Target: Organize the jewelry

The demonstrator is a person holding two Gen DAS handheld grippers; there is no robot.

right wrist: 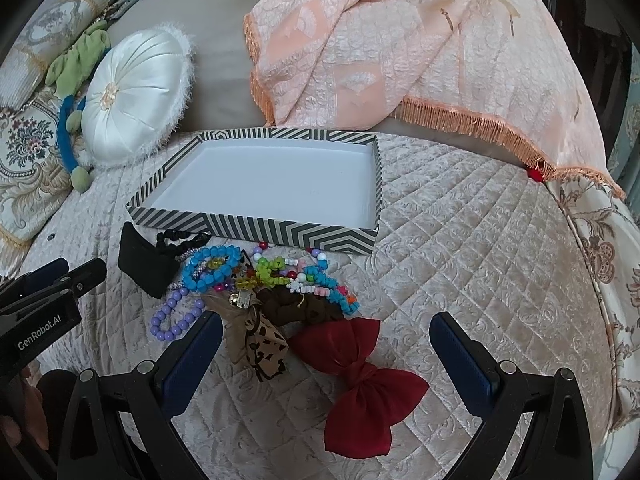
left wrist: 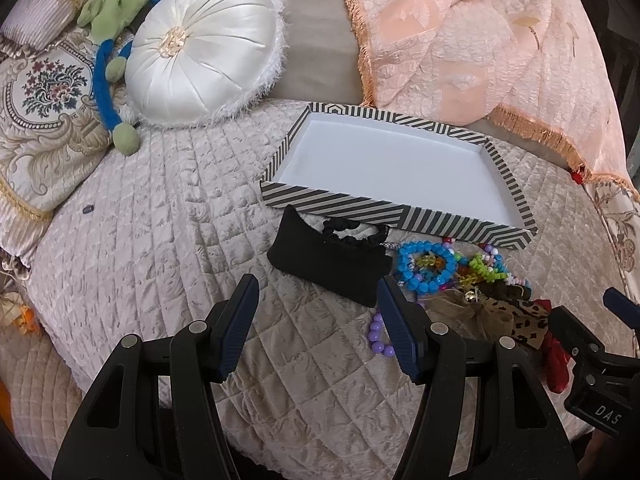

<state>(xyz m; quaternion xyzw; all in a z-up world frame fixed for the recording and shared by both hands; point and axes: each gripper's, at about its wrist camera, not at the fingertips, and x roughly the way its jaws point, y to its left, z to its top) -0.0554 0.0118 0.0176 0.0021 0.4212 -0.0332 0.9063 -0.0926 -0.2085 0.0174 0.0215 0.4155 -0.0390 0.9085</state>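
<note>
Bracelets of beads (right wrist: 212, 270) lie heaped with a red bow (right wrist: 360, 376) and a leopard-print bow (right wrist: 266, 344) just before the striped tray (right wrist: 256, 232), whose white floor is bare. A black pouch (left wrist: 328, 260) touches the heap's left side. Both the left gripper (left wrist: 316, 328) and right gripper (right wrist: 326, 360) stand wide, holding nothing. All rests on a quilted bedspread (right wrist: 460, 264), with a round satin cushion (left wrist: 200, 52) and a peach fringed throw (right wrist: 400, 56) behind.

A bed dressed in pale quilted fabric, in soft daylight.

The beige quilted bedspread (right wrist: 460, 240) carries a round white satin cushion (left wrist: 204, 64), floral embroidered pillows (left wrist: 44, 96) and a fringed peach throw (right wrist: 420, 52) over a taupe headboard (right wrist: 224, 92).
</note>
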